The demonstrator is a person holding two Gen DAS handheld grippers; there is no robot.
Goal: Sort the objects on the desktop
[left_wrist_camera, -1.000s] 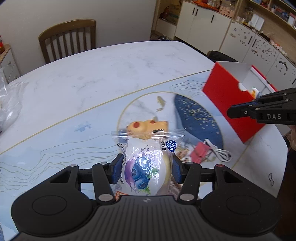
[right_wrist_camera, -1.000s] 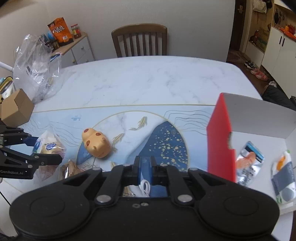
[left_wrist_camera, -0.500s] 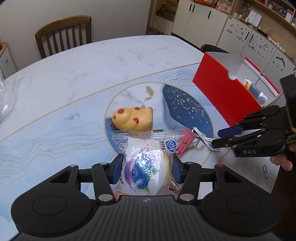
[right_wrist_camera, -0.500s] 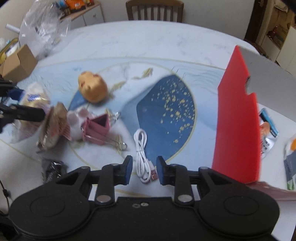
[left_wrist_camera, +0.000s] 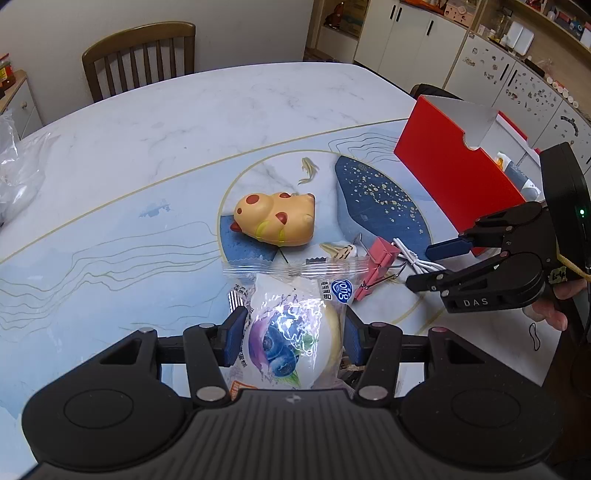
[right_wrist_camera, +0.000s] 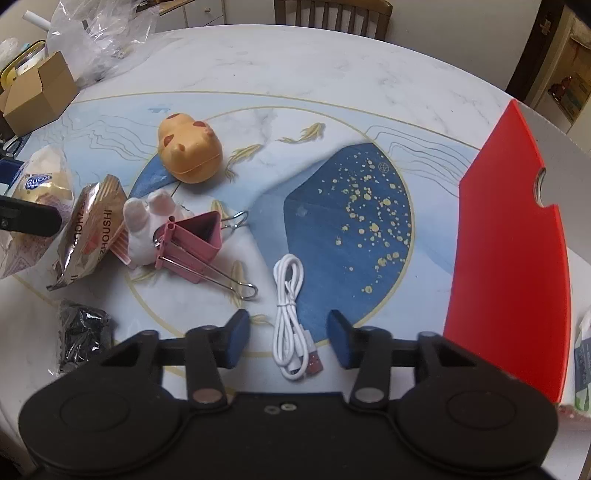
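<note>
My left gripper (left_wrist_camera: 293,338) is shut on a clear-wrapped blueberry bread packet (left_wrist_camera: 291,332) held above the table. My right gripper (right_wrist_camera: 289,341) is open, its fingers either side of a coiled white USB cable (right_wrist_camera: 291,314) lying on the table; it also shows in the left wrist view (left_wrist_camera: 439,264). A yellow spotted animal toy (right_wrist_camera: 190,153), a pink binder clip (right_wrist_camera: 192,245), a white plush (right_wrist_camera: 147,225), a gold snack packet (right_wrist_camera: 92,229) and a black wrapper (right_wrist_camera: 83,328) lie left of the cable.
A red-walled white box (right_wrist_camera: 513,254) stands at the right with packets inside (left_wrist_camera: 515,171). A cardboard box (right_wrist_camera: 37,94) and a clear plastic bag (right_wrist_camera: 99,33) sit at the far left. A wooden chair (left_wrist_camera: 142,55) stands behind the table.
My right gripper has opened wider and come down closer around the USB cable. My left gripper has drawn back a little, still holding the bread packet.
</note>
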